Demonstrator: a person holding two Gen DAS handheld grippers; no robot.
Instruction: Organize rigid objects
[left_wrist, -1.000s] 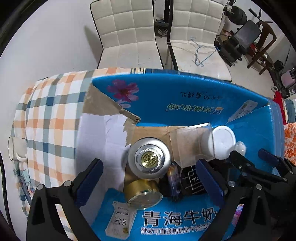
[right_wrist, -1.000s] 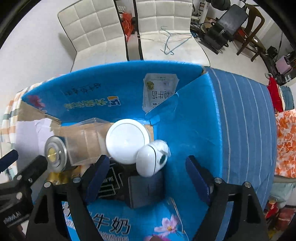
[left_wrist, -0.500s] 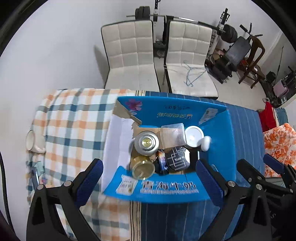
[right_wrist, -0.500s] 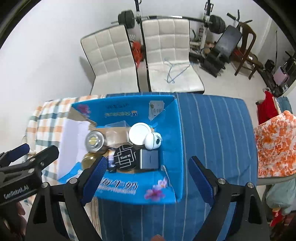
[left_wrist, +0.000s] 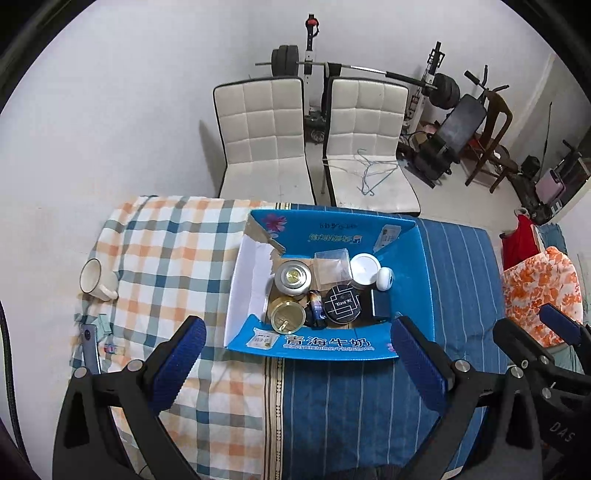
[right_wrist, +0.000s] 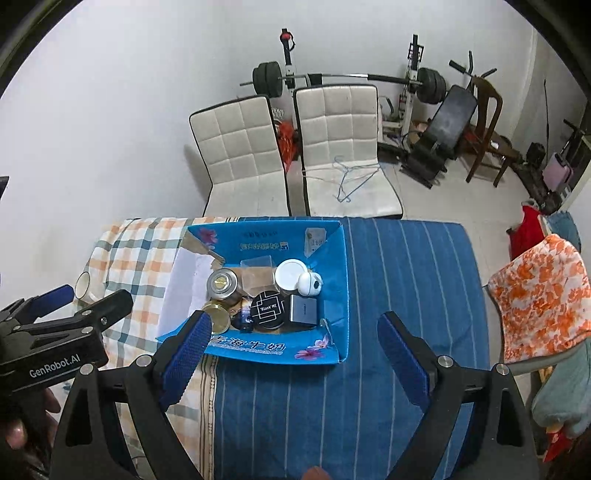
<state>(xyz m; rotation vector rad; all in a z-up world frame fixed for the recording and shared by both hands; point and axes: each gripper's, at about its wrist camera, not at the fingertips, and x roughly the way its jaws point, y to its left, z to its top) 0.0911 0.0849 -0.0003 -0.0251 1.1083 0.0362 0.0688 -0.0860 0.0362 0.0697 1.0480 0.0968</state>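
Both claws hang wide open and empty above the bed: the left gripper (left_wrist: 295, 354) and the right gripper (right_wrist: 291, 350). The blue box (left_wrist: 413, 258) sits ahead, packed with a silver tin (left_wrist: 293, 277), a gold tin (left_wrist: 287, 315) and a white lid (left_wrist: 365, 268). A white mug (left_wrist: 95, 284) lies well apart on the checked cloth (left_wrist: 177, 258). The small dark bottle between the tins is hard to make out.

My right gripper (right_wrist: 291, 356) hangs high over the table, blue pads spread wide with nothing between them. Below sits the blue carton (right_wrist: 343, 291), open-topped, holding a silver tin (right_wrist: 222, 283), a gold tin (right_wrist: 215, 319), a black round box (right_wrist: 268, 309), a white lid (right_wrist: 290, 276) and a grey case (right_wrist: 303, 310). My left gripper (right_wrist: 75, 301) shows at the left edge, above the checked cloth (right_wrist: 136, 254).
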